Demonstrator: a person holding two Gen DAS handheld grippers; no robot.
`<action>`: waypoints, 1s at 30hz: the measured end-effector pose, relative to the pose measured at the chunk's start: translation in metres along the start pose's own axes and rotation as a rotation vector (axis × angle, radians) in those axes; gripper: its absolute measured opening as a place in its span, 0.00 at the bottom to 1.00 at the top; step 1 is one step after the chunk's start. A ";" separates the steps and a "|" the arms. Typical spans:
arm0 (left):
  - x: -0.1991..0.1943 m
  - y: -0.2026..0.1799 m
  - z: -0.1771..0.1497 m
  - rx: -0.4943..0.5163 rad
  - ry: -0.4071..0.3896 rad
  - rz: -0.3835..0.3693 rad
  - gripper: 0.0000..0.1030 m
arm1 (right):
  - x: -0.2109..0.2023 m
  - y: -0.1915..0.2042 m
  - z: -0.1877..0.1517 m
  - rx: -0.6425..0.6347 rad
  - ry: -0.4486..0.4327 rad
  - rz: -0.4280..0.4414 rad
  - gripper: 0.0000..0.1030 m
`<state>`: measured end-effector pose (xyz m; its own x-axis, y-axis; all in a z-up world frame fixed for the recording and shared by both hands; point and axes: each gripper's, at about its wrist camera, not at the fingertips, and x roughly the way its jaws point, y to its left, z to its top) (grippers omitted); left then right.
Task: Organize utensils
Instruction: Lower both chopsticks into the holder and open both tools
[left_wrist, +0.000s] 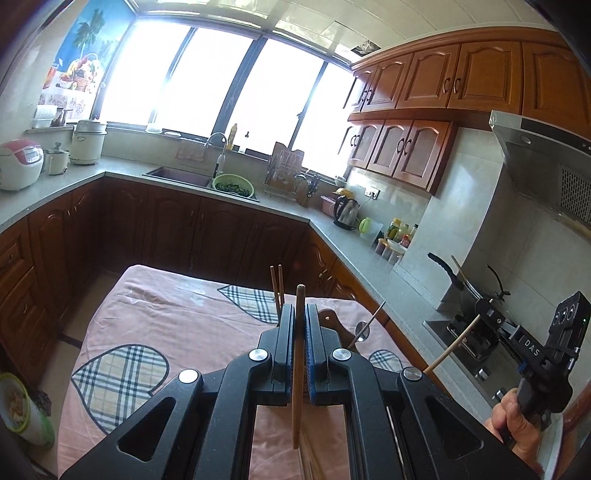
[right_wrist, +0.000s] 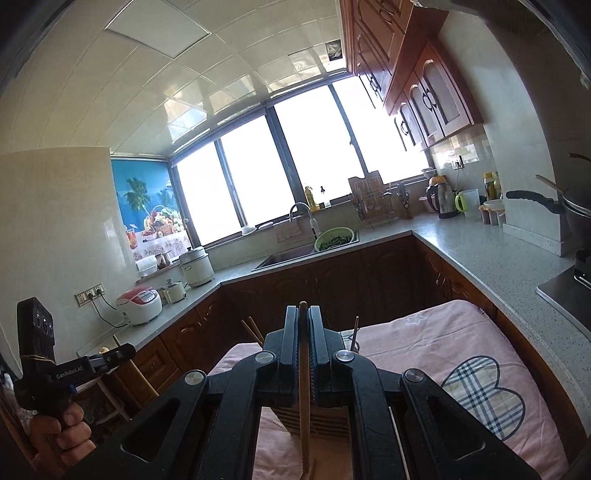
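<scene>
Table (left_wrist: 177, 306): in front of both grippers, ringed by the counter (left_wrist: 55, 188) on the left, far side and right.
Sink (left_wrist: 177, 176): set in the far counter under the window (left_wrist: 221, 81); bowl of greens (left_wrist: 233, 185) just right of it.
Dish rack (left_wrist: 282, 173): right of the bowl.
Kettle (left_wrist: 346, 212): further right, on the right counter.
Rice cooker (left_wrist: 18, 164): on the left counter.
Left gripper (left_wrist: 300, 314): over the table, one chopstick (left_wrist: 297, 369) upright between its jaws.
Right gripper (right_wrist: 303, 317): right of the left, its own chopstick (right_wrist: 304, 387) clamped.
Two chopsticks (left_wrist: 277, 291): standing behind the left gripper's fingers.
</scene>
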<state>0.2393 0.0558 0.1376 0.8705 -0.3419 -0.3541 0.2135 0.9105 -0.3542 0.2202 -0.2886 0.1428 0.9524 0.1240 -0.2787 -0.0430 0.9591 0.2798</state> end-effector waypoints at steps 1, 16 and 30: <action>0.004 0.001 0.002 -0.005 -0.004 -0.002 0.04 | 0.002 -0.001 0.002 0.003 -0.012 -0.001 0.05; 0.078 0.008 0.034 -0.033 -0.110 -0.012 0.04 | 0.052 -0.010 0.028 -0.032 -0.117 -0.044 0.05; 0.183 0.027 -0.007 -0.059 -0.084 0.043 0.04 | 0.099 -0.037 -0.014 0.010 -0.093 -0.066 0.05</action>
<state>0.4011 0.0165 0.0577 0.9131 -0.2796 -0.2968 0.1509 0.9079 -0.3911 0.3115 -0.3082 0.0925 0.9770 0.0361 -0.2101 0.0233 0.9616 0.2734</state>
